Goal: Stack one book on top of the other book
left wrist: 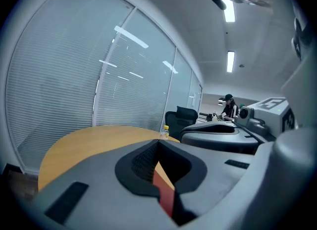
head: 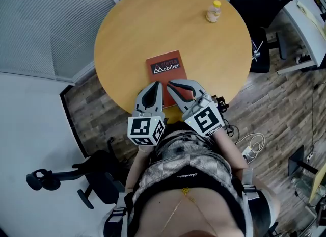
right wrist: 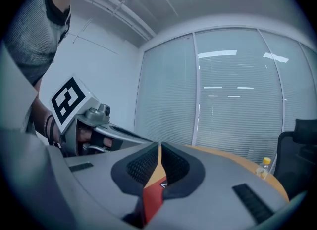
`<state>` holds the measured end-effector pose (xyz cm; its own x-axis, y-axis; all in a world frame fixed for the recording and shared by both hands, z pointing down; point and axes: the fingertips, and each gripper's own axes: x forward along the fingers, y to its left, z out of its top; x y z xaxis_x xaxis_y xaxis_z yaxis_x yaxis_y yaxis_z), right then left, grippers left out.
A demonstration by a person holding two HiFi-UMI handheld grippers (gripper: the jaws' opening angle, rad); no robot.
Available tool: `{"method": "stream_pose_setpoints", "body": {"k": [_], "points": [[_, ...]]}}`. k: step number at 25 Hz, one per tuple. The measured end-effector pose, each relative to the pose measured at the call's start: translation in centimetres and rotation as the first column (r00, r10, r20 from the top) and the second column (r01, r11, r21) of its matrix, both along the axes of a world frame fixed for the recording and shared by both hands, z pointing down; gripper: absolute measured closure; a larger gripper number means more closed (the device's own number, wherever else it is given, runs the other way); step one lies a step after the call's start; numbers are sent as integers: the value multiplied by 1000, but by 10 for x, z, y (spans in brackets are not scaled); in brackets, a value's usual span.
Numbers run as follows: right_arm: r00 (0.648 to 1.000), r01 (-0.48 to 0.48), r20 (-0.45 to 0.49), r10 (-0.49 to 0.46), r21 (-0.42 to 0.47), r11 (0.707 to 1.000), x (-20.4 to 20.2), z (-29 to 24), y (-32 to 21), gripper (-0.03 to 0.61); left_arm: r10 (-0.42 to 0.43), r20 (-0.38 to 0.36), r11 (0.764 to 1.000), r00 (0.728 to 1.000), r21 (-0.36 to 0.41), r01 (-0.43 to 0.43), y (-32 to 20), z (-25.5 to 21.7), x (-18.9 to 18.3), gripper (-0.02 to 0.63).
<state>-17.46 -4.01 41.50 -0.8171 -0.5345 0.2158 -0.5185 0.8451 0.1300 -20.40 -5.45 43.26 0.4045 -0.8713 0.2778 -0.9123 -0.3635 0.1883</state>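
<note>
While both tools hang over near edge of round light-wood table [head: 132, 32], entries run left to right.

Left gray two-jaw gripper [head: 159, 84]: jaws pressed together, nothing between.

Orange-red softcover book with white logo [head: 166, 70]: flat on table, just past both jaw tips, not gripped (only one cover shows; second book beneath not discernible). Likely light, thin, somewhat bendy, glossy cover slippery; best pinched at near edge or spine.

Right gray two-jaw gripper [head: 170, 83]: jaws all but together, empty.

Small clear bottle, yellow cap [head: 214, 11]: far right, well apart.
</note>
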Motion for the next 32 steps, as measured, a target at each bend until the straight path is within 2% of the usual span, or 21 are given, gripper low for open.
{"method": "stream_pose_setpoints", "body": {"k": [7,12,17,32], "points": [[997,-42,75,34,105,994,11,-43,-1,549,17,-45,996,999,84,-13,2,-39,8,594],[993,-70,104,58,113,991,16,-54,-4,551,37,-22,992,999,118,-35,1,-51,16,594],[985,-98,152,82,103,990,20,-59,-9,554,51,-33,992,998,119,-47,0,-51,23,594],[987,-111,127,99,92,989,26,-53,-12,557,63,-18,994,998,91,-61,1,-43,26,594]]}}
